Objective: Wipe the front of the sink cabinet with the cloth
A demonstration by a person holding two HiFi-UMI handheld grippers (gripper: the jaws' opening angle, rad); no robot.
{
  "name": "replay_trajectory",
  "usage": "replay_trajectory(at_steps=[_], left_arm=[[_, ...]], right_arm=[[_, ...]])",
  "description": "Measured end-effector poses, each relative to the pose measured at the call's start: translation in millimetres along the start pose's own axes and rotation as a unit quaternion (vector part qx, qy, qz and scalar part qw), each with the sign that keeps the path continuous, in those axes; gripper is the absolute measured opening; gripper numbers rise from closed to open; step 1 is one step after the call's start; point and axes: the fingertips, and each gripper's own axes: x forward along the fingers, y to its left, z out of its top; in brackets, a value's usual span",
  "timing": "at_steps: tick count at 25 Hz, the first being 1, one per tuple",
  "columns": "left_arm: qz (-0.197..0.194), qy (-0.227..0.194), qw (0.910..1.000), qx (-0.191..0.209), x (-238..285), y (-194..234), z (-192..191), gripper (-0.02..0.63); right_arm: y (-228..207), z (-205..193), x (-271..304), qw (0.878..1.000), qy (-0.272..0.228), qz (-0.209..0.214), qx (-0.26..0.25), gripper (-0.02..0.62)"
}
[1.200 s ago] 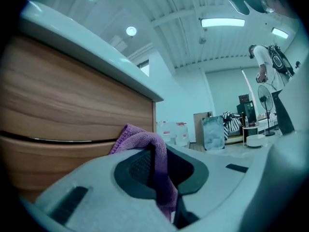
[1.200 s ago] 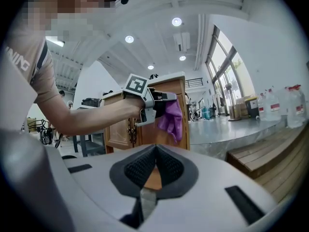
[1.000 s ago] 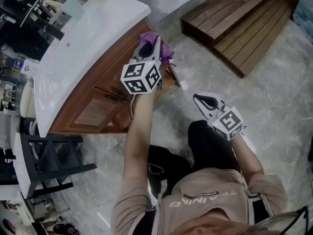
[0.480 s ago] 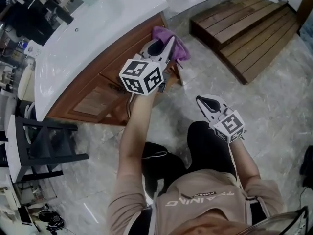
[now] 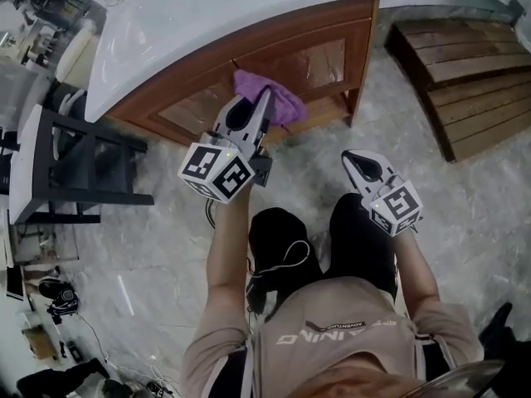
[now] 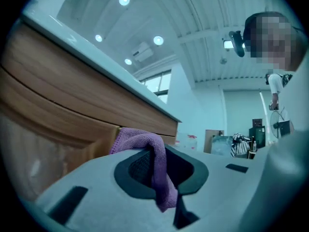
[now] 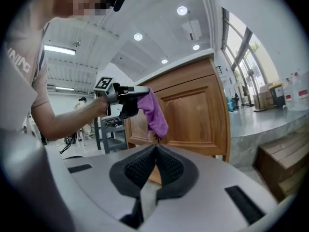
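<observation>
Pinched fully together on nothing, the right tongs (image 5: 355,159) are held low, well apart from the woodwork. Farther out, the purple cloth (image 5: 282,102) is clamped in the left tongs (image 5: 262,108) and seemingly pressed against the sink cabinet (image 5: 319,56) front, below the white counter (image 5: 216,11).

big hall (high ceiling (image 6: 203,13)), sink cabinet (image 5: 319,60)
</observation>
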Motion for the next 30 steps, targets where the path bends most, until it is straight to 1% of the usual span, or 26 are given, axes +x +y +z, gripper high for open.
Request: replay_trajectory(at_steps=[3,6,8,10,13,14,16,21,24,26,28,30], left_arm=[[0.073,-0.013,0.9972,-0.013,-57.8,45.5,-1.6,0.037],[0.143,-0.027,0.9891,-0.02,-115.3,93.4,-3.0,0.037],[0.195,-0.027,0.9803,-0.009,-150.9,122.5,-5.6,0.037],[0.248,-0.019,0.9683,0.018,-182.6,148.0,-6.4,0.037],[0.307,-0.015,0.9499,0.059,-217.4,176.7,-3.5,0.037],[0.319,-0.014,0.9452,0.069,-225.2,184.0,-3.6,0.037],[0.333,-0.008,0.9394,0.083,-234.9,197.3,-4.7,0.037],[0.352,-0.005,0.9304,0.103,-241.9,225.8,-10.5,0.037],[0.357,0.008,0.9274,0.112,-234.3,237.6,-20.2,0.037],[0.365,0.013,0.9228,0.123,-226.6,244.5,-23.1,0.037],[0.38,0.001,0.9158,0.129,-221.9,247.5,-23.3,0.037],[0.392,-0.024,0.9115,0.121,-219.4,246.6,-23.4,0.037]], right_arm=[[20.2,-3.7,22.2,0.999,0.012,0.038,-0.006,0.012],[36.9,-3.5,43.0,0.997,0.019,0.071,-0.02,0.012],[45.7,-5.5,54.0,0.996,0.023,0.087,-0.025,0.012],[54.2,-7.2,62.3,0.994,0.025,0.101,-0.028,0.012],[62.6,-8.8,70.6,0.992,0.029,0.118,-0.037,0.012],[64.0,-9.5,72.1,0.991,0.03,0.121,-0.039,0.012],[66.3,-10.5,74.2,0.991,0.029,0.123,-0.035,0.012],[67.3,-7.1,73.3,0.992,0.026,0.118,-0.037,0.012],[58.1,-7.5,68.0,0.993,0.028,0.111,-0.04,0.012],[49.2,-9.2,64.6,0.994,0.03,0.1,-0.04,0.012],[40.0,-11.4,61.1,0.995,0.031,0.089,-0.037,0.012],[32.3,-14.3,58.4,0.996,0.033,0.079,-0.033,0.011]])
